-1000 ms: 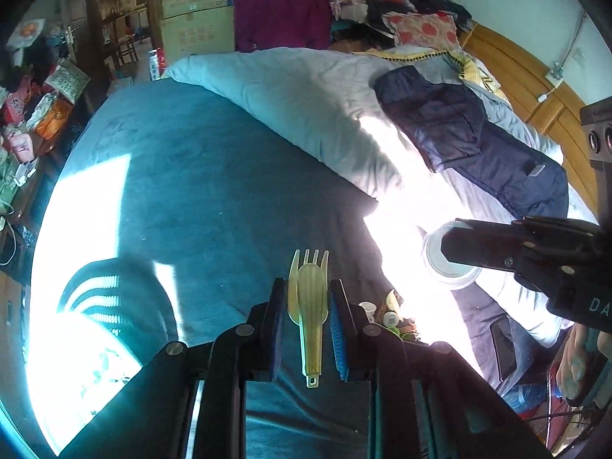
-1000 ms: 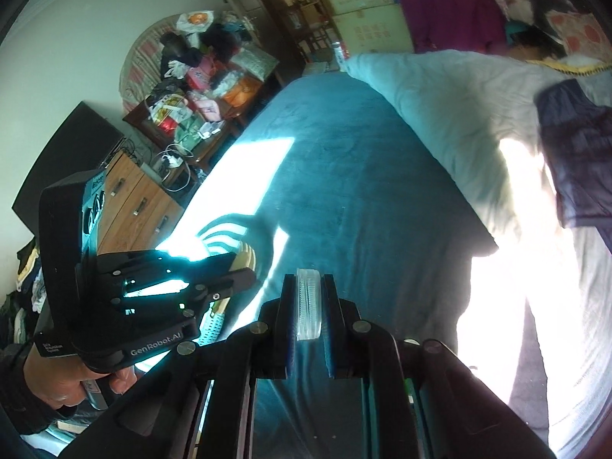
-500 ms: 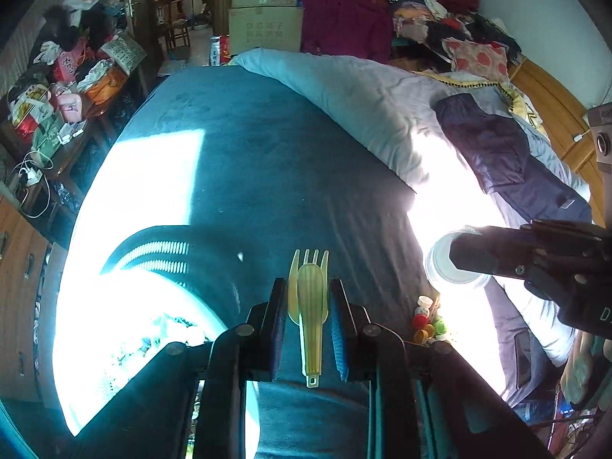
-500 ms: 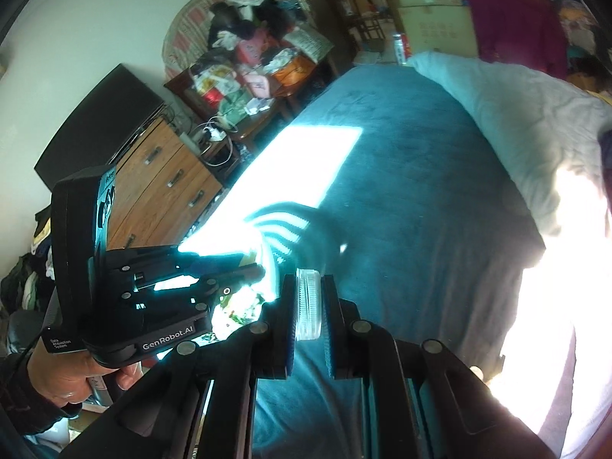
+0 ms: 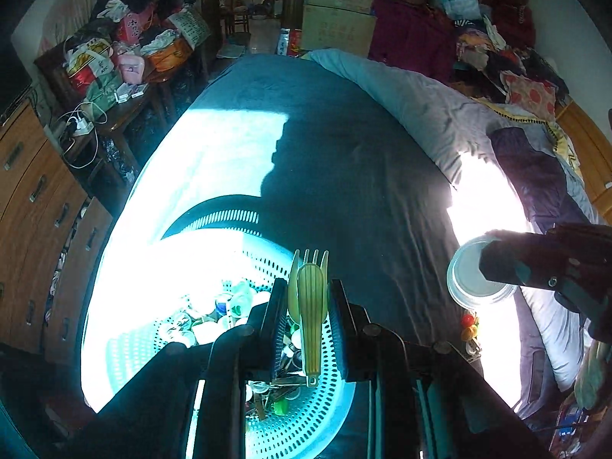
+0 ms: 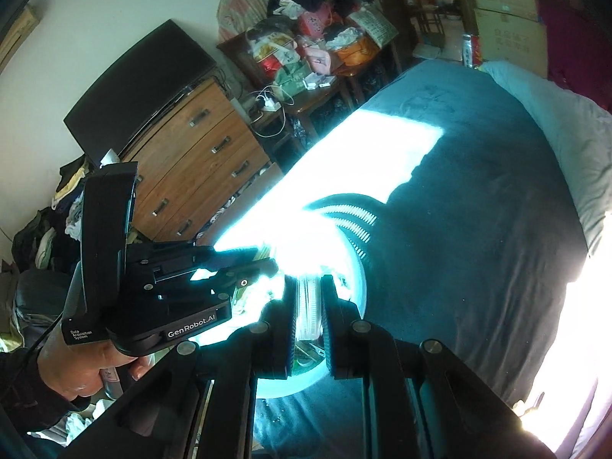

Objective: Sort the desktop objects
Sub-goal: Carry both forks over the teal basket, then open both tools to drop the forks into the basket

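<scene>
Clamping a yellow-green cutlery set (image 5: 310,302) of one fork and one spoon, the left gripper (image 5: 309,306) hangs over the perforated basket (image 5: 306,420) of small items on the bed (image 5: 344,160), so the drop-off step seems in hand. Release calls for opening above the basin. One clear lid (image 6: 309,306) sits pinched edge-on in the right gripper (image 6: 308,310), just beside that single basket.

- Yellow-green plastic fork-and-spoon set (image 5: 310,306): translucent olive-yellow.
- Round perforated plastic basket (image 5: 306,420): pale turquoise, dotted with rows of small holes, slotted near the rim.
- Clear round plastic lid (image 5: 468,283): whitish, see-through, ridged edge.
- Flat bed sheet (image 5: 344,160): dark teal, plain.
- Folded quilt (image 5: 413,103): light grey-blue.
- Wooden drawer chest (image 6: 206,153): orange-brown grain, dark handles.
</scene>
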### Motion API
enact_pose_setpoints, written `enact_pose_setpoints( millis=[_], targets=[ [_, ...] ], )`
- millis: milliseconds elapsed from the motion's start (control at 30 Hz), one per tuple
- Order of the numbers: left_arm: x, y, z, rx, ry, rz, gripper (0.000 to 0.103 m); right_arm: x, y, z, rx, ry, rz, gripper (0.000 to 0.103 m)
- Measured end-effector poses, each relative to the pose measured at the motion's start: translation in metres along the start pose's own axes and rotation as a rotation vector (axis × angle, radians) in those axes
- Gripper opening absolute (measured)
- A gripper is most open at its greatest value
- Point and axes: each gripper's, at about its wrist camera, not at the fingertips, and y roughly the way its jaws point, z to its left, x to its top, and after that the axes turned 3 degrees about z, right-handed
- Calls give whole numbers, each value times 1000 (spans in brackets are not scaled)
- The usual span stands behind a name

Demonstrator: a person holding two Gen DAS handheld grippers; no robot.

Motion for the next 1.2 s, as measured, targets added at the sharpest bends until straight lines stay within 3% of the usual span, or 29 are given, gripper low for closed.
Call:
enact_pose_setpoints(
  millis=[400,567,900,1200],
  targets=[
    [-24,13,62,18,-82,79,22,14,62,56,53,-67,141,14],
    [-36,26,59,14,-104,116,22,13,83,70,75,-79,207,14],
    [-38,39,87,5,-128,138,22,27,97,83,79,-106,237,14],
    [-32,52,86,1,-115,153,22,29,102,79,89,-88,242,14]
  ],
)
